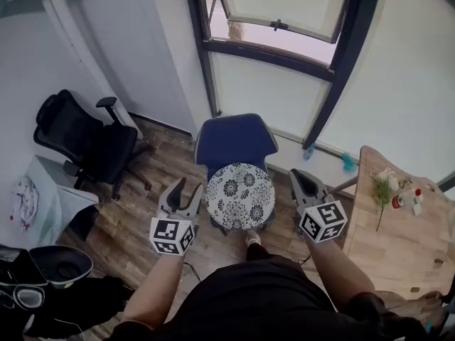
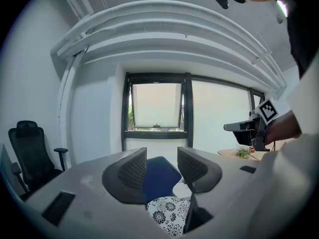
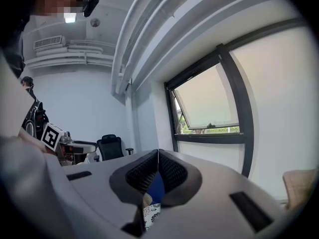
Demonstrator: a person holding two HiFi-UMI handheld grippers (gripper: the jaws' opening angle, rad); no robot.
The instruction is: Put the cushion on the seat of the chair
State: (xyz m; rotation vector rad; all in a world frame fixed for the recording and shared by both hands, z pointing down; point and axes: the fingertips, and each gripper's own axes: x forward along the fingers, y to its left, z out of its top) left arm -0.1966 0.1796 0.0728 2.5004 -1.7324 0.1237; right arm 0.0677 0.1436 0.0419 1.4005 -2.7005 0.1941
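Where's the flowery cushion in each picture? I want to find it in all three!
Head view: the cushion is in the middle, lying on the blue chair seat.
Left gripper view: the cushion is at the bottom middle, below the open jaws.
Right gripper view: only a sliver of cushion shows at the bottom, under the shut jaws.
Shared landmark: the blue chair right behind the cushion in all three.

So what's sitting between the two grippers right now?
In the head view, the floral cushion on the blue chair shows between the left gripper and the right gripper.
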